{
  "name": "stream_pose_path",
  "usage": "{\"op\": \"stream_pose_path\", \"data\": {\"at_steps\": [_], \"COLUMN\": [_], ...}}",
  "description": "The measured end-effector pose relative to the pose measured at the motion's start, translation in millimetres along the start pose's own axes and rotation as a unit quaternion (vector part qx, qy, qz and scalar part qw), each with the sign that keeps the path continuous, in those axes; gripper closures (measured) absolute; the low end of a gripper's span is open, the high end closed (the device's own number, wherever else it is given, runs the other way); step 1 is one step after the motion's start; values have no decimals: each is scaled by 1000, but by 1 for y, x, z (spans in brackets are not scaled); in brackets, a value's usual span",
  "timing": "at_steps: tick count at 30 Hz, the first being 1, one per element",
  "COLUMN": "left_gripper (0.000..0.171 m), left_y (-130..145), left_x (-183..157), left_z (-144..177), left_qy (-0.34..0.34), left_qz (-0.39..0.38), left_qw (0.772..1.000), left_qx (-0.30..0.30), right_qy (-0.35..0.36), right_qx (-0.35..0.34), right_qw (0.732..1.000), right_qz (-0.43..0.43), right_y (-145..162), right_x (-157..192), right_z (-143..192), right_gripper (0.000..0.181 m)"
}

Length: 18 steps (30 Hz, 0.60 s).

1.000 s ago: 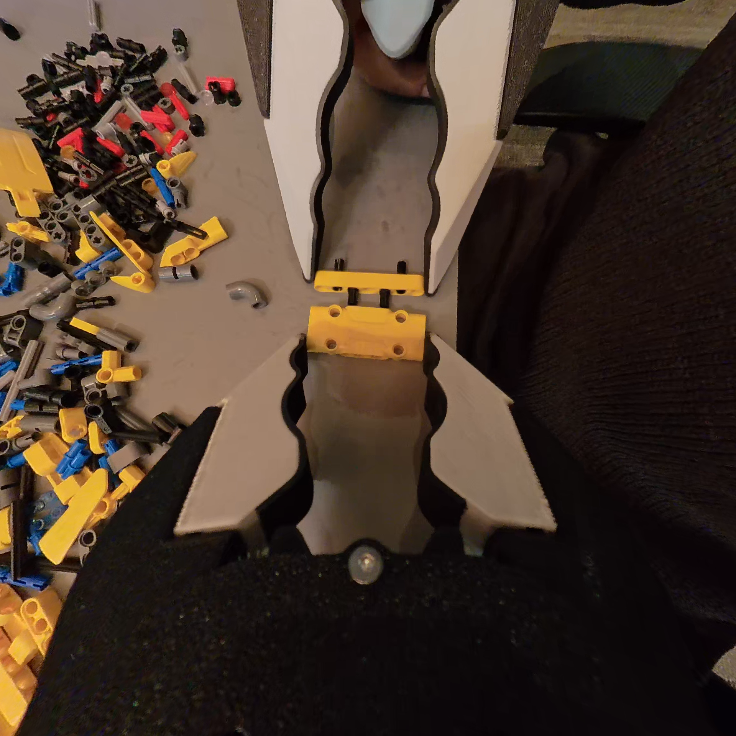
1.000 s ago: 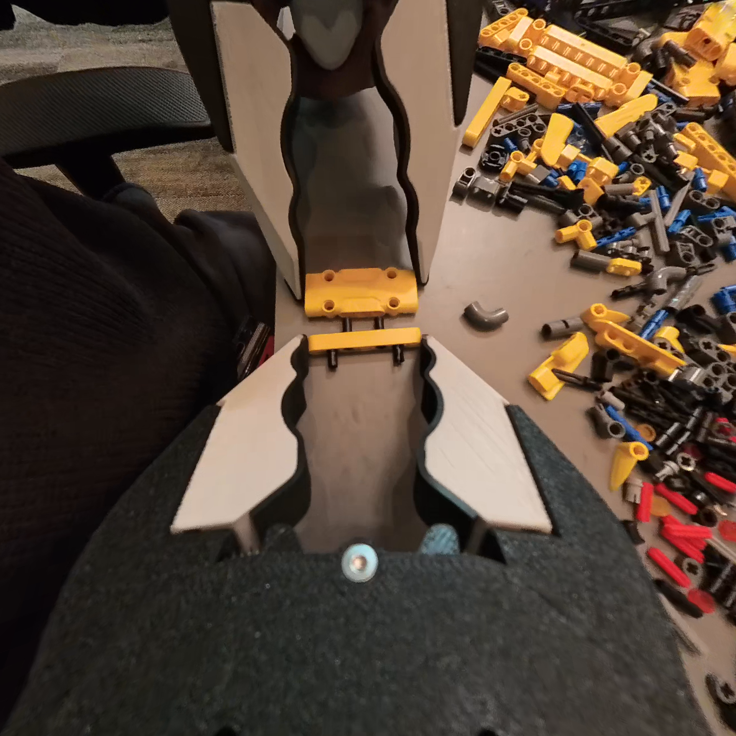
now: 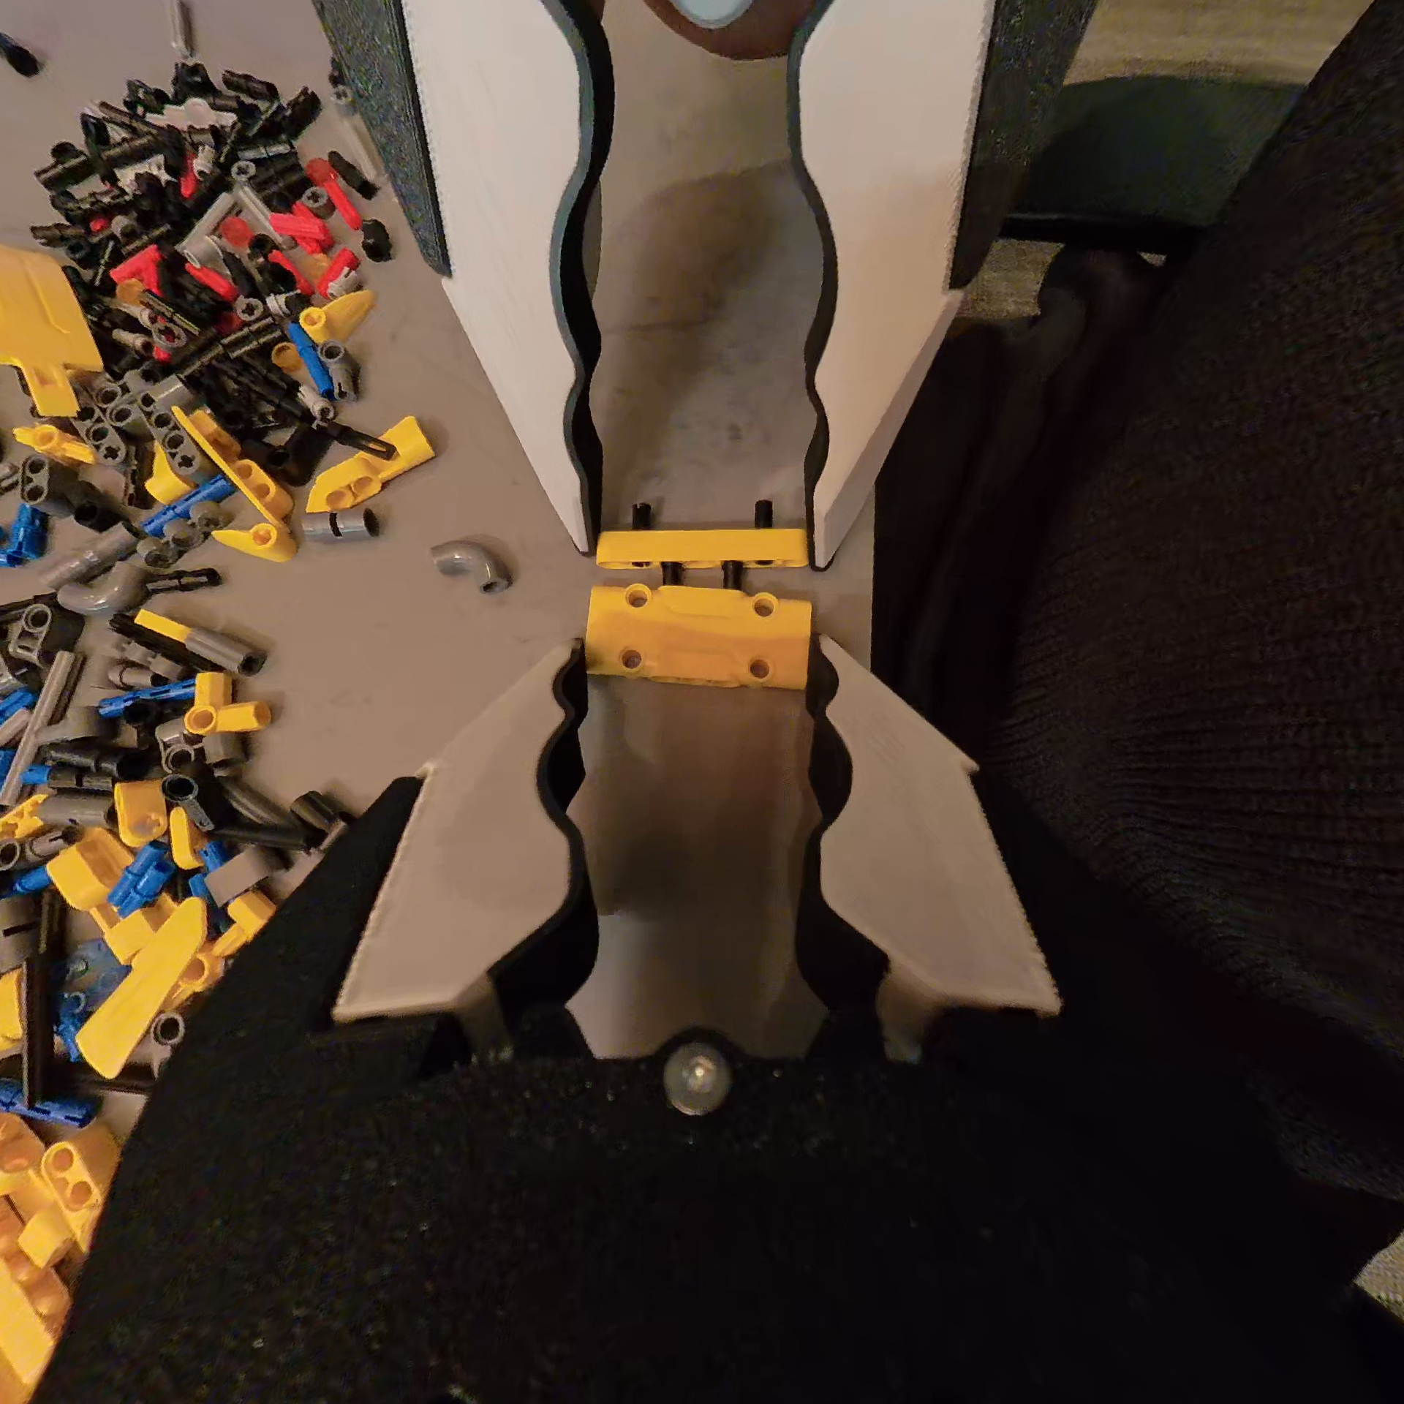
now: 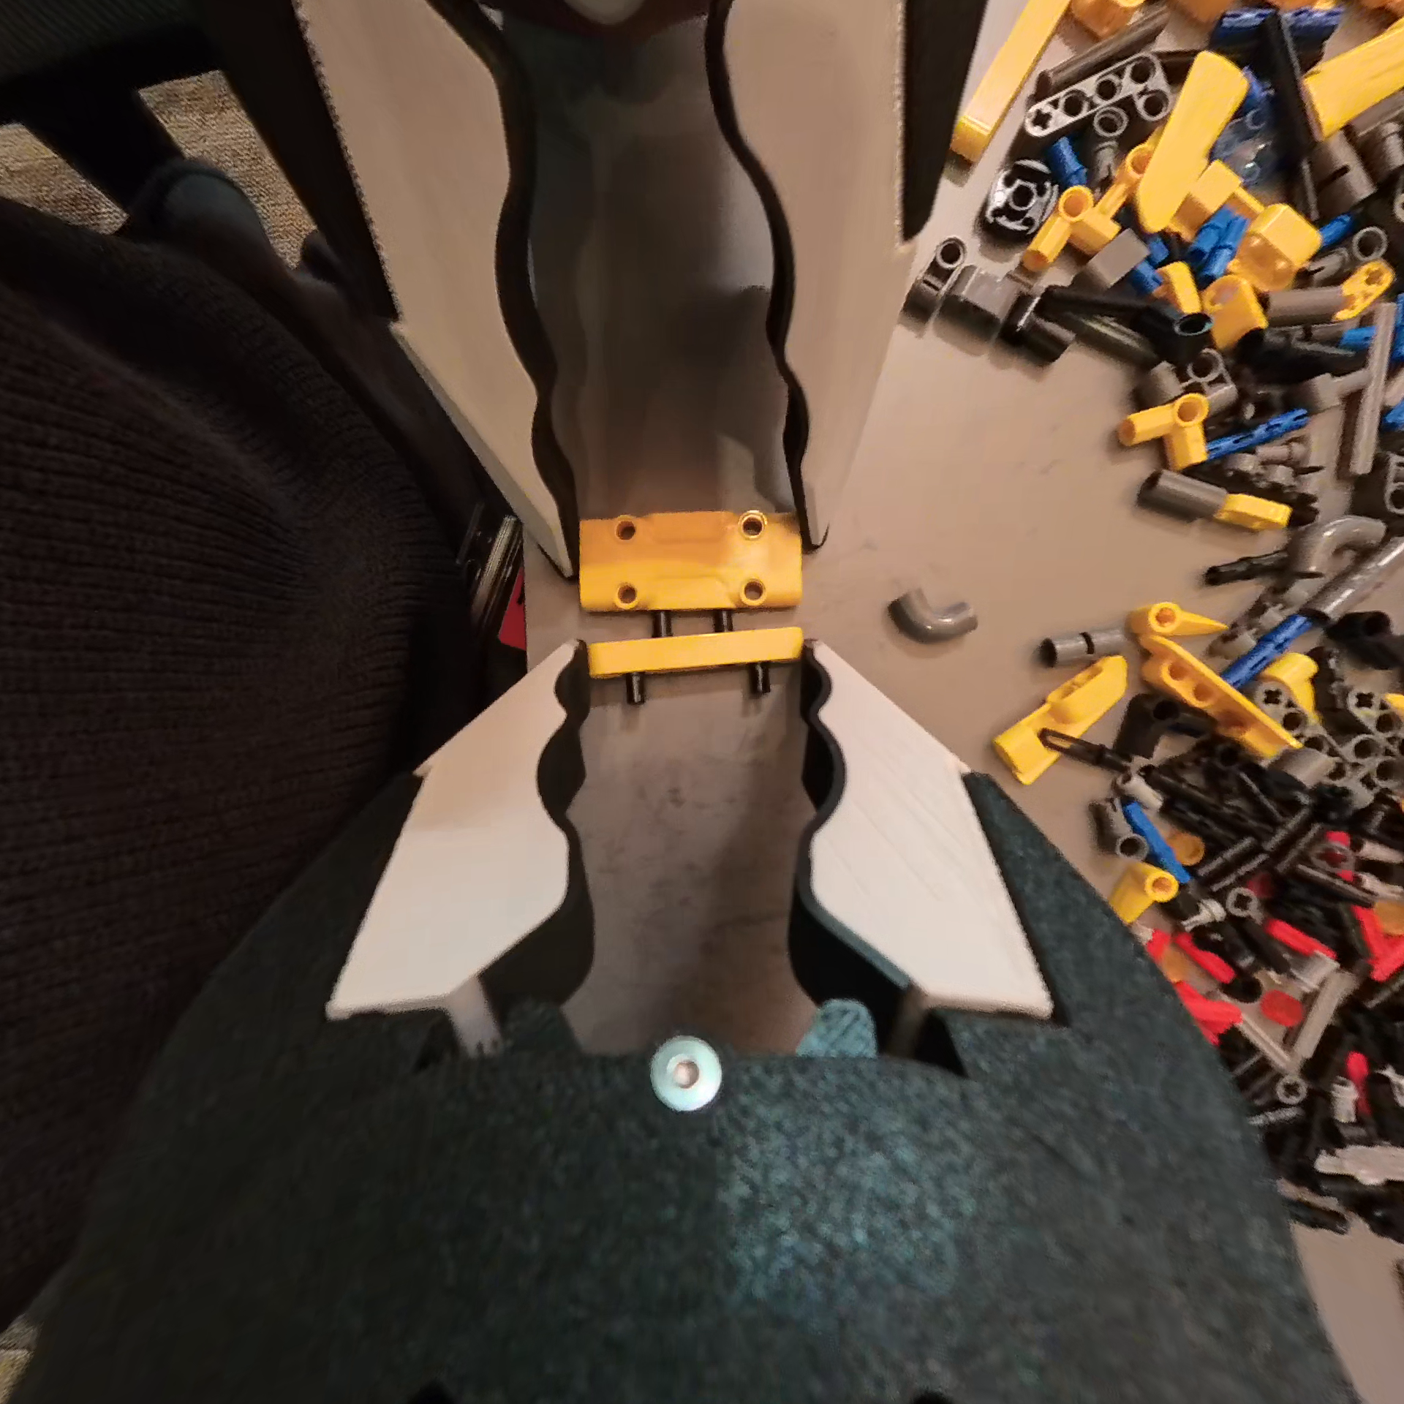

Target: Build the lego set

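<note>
- We have the left claw (image 3: 695, 653) clamped across the ends of a yellow panel block (image 3: 695, 642) with four pin holes on its face; it hangs just above the tabletop (image 3: 456, 630), close to the near edge.
- We have the right claw (image 4: 693, 659) closed end to end on a thin yellow beam (image 4: 695, 649), facing the left one nose to nose.
- Two black pins (image 4: 691, 621) bridge the narrow gap between beam and block; how deep they sit in the block we cannot tell. Two more pins stick out of the beam's other side.
- Both pieces look like light, stiff, smooth plastic, so we judge the end-on hold sound but prone to slip if twisted.
- A grey elbow piece (image 3: 471, 562) lies near, apart from both claws; a heap of loose parts (image 3: 152, 456) crowds the tabletop on the far side of it.
- A person's dark sleeve (image 3: 1177, 608) and the tabletop edge close in the other side, so open room is only the bare strip beneath the claws.
</note>
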<state>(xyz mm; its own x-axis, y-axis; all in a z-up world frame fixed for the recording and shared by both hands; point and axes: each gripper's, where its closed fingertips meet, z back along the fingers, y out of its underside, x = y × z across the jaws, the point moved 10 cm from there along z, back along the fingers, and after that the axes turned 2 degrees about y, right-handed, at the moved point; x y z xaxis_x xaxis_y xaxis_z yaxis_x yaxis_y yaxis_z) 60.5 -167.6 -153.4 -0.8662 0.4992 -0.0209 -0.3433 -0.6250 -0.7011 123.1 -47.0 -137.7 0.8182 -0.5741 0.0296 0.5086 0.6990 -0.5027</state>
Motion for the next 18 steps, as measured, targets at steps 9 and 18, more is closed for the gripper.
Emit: {"op": "stream_pose_path", "data": {"at_steps": [9,18], "left_gripper": [114,114], "left_y": [-1,-14], "left_x": [-1,-10], "left_z": [0,-14], "left_qy": [-5,-7], "left_qz": [11,8], "left_qw": [1000,1000], "left_qx": [0,3], "right_qy": [-1,-45], "right_qx": [-71,-144], "right_qw": [997,988], "right_qz": [-7,-30], "right_y": [12,9], "right_x": [0,5], "right_z": [-1,-12], "right_gripper": [126,181]}}
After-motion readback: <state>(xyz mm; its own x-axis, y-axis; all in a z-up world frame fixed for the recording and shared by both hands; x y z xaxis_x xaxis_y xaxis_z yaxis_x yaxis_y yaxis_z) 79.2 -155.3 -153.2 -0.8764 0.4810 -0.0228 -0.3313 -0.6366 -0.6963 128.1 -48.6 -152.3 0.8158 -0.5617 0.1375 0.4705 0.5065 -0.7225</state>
